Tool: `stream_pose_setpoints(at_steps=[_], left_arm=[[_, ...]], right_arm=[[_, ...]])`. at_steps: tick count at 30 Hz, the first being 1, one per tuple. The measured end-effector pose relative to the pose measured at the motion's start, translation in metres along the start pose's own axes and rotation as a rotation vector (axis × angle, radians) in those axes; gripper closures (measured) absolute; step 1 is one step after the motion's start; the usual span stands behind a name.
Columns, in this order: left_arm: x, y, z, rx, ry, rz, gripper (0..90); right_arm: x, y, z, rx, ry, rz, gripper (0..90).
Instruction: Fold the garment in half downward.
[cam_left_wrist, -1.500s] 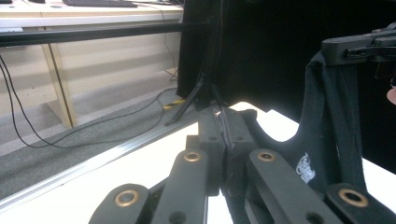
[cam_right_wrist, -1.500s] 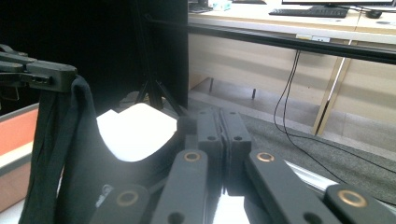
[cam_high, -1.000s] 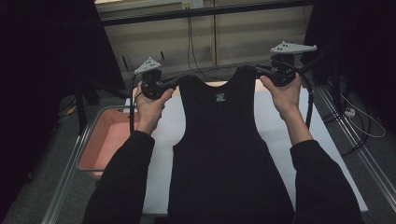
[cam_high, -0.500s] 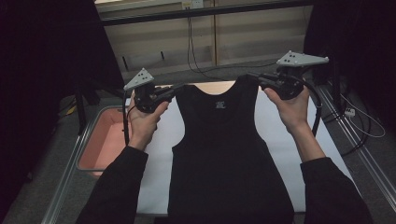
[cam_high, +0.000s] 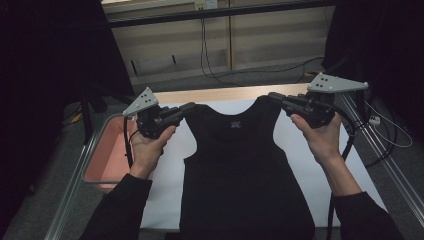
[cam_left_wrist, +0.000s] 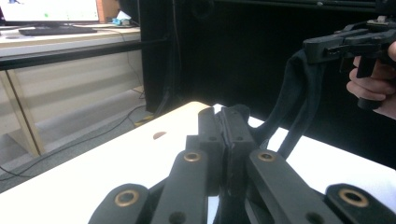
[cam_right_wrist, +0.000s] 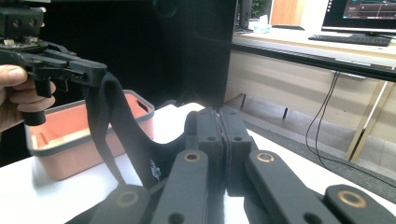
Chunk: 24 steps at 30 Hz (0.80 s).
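The high view looks forward and down from above the person's side, taking in the whole table (cam_high: 165, 175) from moderate distance, with a wall behind. The left gripper view rides close behind its own jaws, low over the table (cam_left_wrist: 93, 177), facing across toward the right gripper (cam_left_wrist: 327, 46). The right gripper view mirrors it, facing the left gripper (cam_right_wrist: 88, 74) and the bin (cam_right_wrist: 70, 144). Both share the top (cam_left_wrist: 299, 93) (cam_right_wrist: 121, 130) strung between them, also seen in the high view (cam_high: 240, 170); its far edges are probably lost in darkness.
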<state>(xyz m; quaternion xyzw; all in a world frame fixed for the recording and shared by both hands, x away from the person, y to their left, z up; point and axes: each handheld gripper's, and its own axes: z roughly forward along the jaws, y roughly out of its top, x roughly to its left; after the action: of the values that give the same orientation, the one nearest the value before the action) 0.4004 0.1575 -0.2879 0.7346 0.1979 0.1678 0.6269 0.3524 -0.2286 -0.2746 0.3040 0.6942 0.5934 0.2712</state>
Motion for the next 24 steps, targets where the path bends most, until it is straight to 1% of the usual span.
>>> stream_pose_setpoints(at_steps=[1,3,4,5,6,8,10,13,14,15,16,17,18,20,22,23,24], left_arm=[[-0.004,-0.001,-0.002,0.001,-0.009,0.003,88.3],[-0.010,-0.003,-0.005,0.004,-0.011,0.008,88.3],[-0.012,-0.004,-0.007,0.009,-0.017,0.004,88.3],[-0.014,-0.006,-0.009,0.012,-0.018,0.000,88.3],[-0.016,-0.009,-0.011,0.018,-0.019,0.005,88.3],[-0.017,-0.012,-0.013,0.023,-0.034,-0.003,88.2],[-0.018,-0.016,-0.014,0.039,-0.030,0.002,88.2],[-0.021,-0.019,-0.017,0.053,-0.031,0.008,88.2],[-0.024,-0.022,-0.020,0.066,-0.034,0.017,88.2],[-0.025,-0.024,-0.021,0.068,-0.034,0.017,88.2],[-0.026,-0.025,-0.023,0.071,-0.043,0.018,88.2],[-0.028,-0.028,-0.025,0.076,-0.040,0.013,88.2],[-0.028,-0.030,-0.025,0.072,-0.050,0.007,88.2],[-0.030,-0.035,-0.027,0.082,-0.042,0.009,88.2],[-0.032,-0.040,-0.028,0.096,-0.047,0.003,88.2],[-0.033,-0.042,-0.028,0.103,-0.041,0.006,88.2],[-0.033,-0.044,-0.028,0.103,-0.047,0.002,88.2]], right_arm=[[0.003,0.000,-0.003,0.001,0.005,-0.005,87.9],[0.009,-0.002,-0.008,0.000,0.015,-0.013,87.9],[0.012,-0.003,-0.011,-0.001,0.018,-0.019,87.9],[0.015,-0.004,-0.014,-0.002,0.021,-0.024,87.9],[0.017,-0.006,-0.016,0.001,0.025,-0.026,87.9],[0.021,-0.011,-0.020,0.006,0.032,-0.023,87.9],[0.025,-0.015,-0.024,0.012,0.039,-0.022,87.9],[0.028,-0.021,-0.028,0.026,0.034,-0.021,87.9],[0.029,-0.023,-0.030,0.034,0.036,-0.016,87.9],[0.029,-0.024,-0.031,0.038,0.039,-0.015,87.9],[0.031,-0.026,-0.032,0.043,0.040,-0.013,87.9],[0.032,-0.028,-0.033,0.054,0.038,-0.016,87.9],[0.033,-0.030,-0.035,0.059,0.038,-0.018,87.9],[0.035,-0.033,-0.038,0.068,0.041,-0.014,87.9],[0.036,-0.036,-0.041,0.069,0.049,-0.004,87.9],[0.037,-0.037,-0.042,0.073,0.052,-0.003,87.9],[0.038,-0.039,-0.044,0.083,0.050,-0.005,87.9]])
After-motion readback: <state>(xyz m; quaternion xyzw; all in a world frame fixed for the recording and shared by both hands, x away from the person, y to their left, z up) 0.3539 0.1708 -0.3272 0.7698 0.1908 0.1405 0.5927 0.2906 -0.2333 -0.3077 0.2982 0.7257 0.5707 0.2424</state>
